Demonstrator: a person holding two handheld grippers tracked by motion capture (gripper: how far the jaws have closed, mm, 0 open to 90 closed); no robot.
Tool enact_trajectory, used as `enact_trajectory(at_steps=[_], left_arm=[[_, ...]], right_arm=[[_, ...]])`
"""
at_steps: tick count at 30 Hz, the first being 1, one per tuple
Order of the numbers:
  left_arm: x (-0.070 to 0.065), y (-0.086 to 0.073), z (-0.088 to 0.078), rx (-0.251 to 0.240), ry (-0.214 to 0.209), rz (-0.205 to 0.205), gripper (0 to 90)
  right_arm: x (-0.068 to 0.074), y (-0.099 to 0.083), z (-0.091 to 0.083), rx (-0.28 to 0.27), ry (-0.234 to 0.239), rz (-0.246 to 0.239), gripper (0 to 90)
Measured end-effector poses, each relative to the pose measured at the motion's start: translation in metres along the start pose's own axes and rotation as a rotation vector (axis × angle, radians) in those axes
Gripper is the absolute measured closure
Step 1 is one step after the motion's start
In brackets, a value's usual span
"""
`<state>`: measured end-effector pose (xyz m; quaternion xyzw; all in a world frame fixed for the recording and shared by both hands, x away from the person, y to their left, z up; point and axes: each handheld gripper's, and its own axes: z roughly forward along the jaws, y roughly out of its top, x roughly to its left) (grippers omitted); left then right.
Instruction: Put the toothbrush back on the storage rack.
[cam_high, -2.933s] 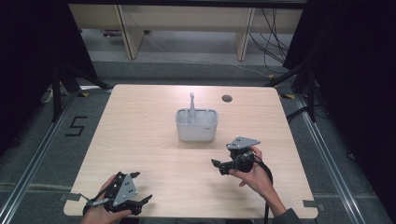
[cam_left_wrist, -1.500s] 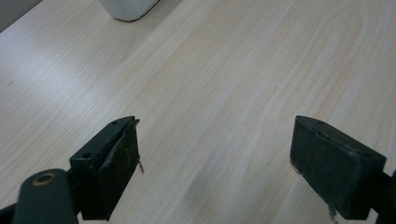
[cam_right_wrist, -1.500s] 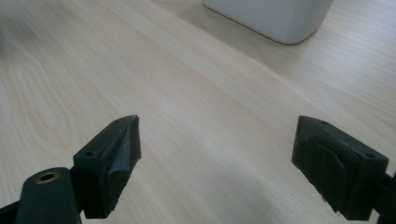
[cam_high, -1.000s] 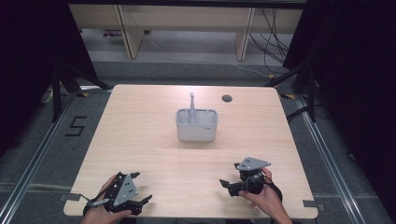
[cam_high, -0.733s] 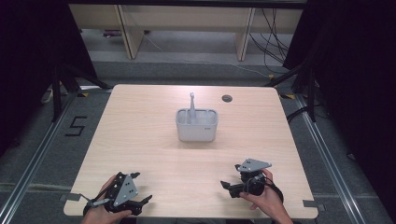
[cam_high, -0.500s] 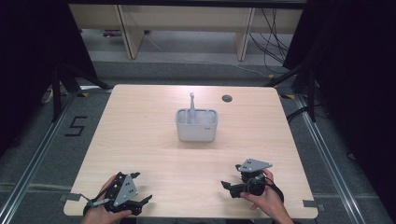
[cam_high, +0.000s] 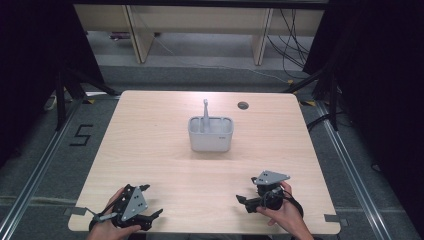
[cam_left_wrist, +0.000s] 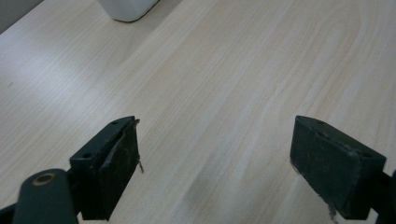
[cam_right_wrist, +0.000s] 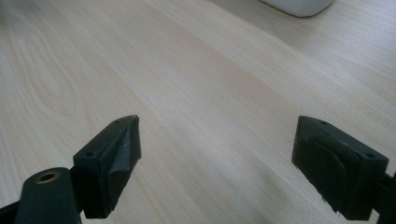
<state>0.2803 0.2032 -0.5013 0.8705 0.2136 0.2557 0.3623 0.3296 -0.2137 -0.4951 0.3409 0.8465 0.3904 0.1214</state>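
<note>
Right hand-held gripper (cam_high: 248, 202) nearer the table's (cam_high: 150, 150) front edge than before.

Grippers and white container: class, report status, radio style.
Left gripper and right gripper: jaws open, empty, near table's front edge. White container mid-table, one grey utensil upright inside. Nothing between.

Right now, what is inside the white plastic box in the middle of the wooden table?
One grey stick-like utensil stands upright inside the white plastic box, rising above its rim. The walls hide its lower end and the box's bottom.
</note>
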Motion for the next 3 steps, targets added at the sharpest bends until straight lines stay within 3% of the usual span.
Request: enact_trajectory(at_steps=[3], left_arm=[[0.0000, -0.0001, 0.0000, 0.000, 0.000, 0.000, 15.1]], right_arm=[[0.0000, 0.0001, 0.0003, 0.003, 0.008, 0.001, 16.5]])
